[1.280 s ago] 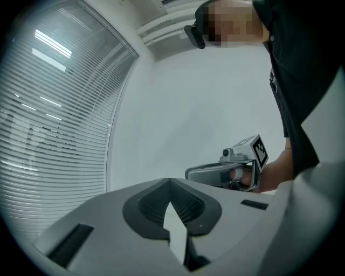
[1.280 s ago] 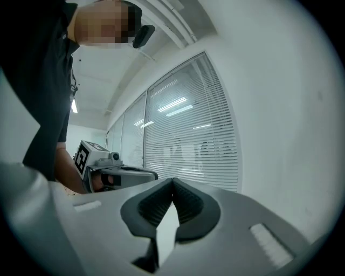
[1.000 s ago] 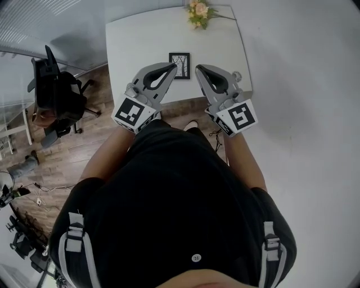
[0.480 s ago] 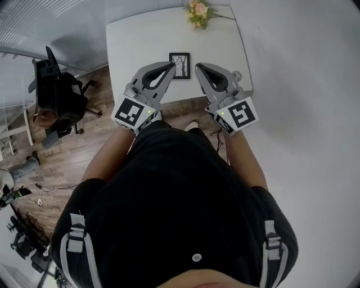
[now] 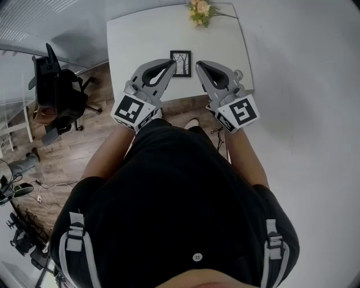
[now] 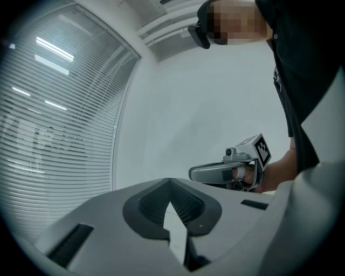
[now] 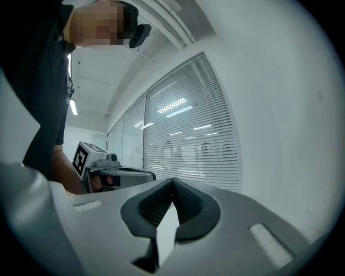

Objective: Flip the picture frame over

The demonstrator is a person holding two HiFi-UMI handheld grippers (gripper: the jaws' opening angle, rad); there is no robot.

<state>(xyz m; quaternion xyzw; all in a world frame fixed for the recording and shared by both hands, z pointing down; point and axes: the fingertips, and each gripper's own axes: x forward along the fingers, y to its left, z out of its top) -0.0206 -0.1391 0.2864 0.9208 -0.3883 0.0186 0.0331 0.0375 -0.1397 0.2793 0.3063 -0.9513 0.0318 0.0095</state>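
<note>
Picture frame (image 5: 180, 63) flat on the white table (image 5: 135, 39), tree drawing facing up, lying between the tips of the two grippers and toward the table's near edge. Fits two readings alike: print side up and due to go face down, or turned over and now showing its print; cannot settle which from this alone. Left gripper (image 5: 172, 64) with jaws pressed together on nothing, tip just beside or over the frame's left edge; contact not clear from above. Right gripper (image 5: 198, 67) likewise closed and empty, tip a little apart from the frame's right edge. Both pointing level, out over the near part of the table.

Risks, judged from this lie: thin and flat on a smooth top, offers little edge to catch, so probably skids toward the flowers (image 5: 198, 11) at the far edge if nudged rather than lifted. Likely slips free and slaps down hard on its face if pinched at one corner only. Could also get knocked askew by closed tips brushing across it at such close quarters
</note>
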